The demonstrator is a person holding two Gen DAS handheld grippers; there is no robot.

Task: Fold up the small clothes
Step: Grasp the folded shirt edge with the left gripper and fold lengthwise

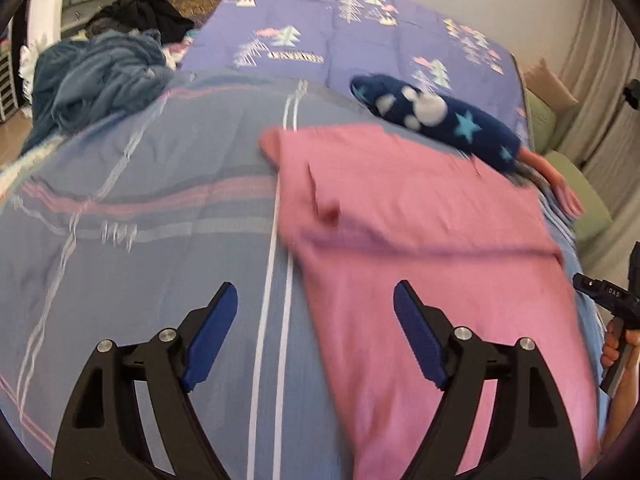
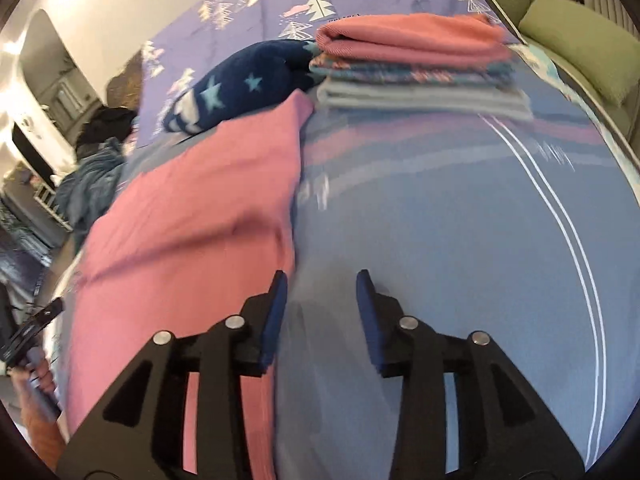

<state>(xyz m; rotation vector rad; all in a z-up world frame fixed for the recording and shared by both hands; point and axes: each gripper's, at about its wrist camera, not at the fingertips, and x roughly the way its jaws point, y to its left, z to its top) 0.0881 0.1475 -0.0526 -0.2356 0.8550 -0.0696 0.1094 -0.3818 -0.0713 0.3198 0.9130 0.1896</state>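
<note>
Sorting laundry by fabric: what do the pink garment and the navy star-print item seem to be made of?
Pink garment: probably a thin woven or knit cotton, matte, lying flat with soft creases. Navy star-print item: looks like plush fleece, with a fuzzy, thick, rounded surface. Motion blur leaves both uncertain.

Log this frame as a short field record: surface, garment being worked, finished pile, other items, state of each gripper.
surface: bed with blue striped cover
garment in work: pink cloth spread flat, not yet folded small
finished pile: folded stack, pink piece on top, patterned and grey pieces below
other items: navy star-print fleece beyond the pink cloth; unsorted blue clothes heap at far left
left gripper: open, empty, over the cloth's left edge
right gripper: open, empty, beside the cloth's right edge
</note>
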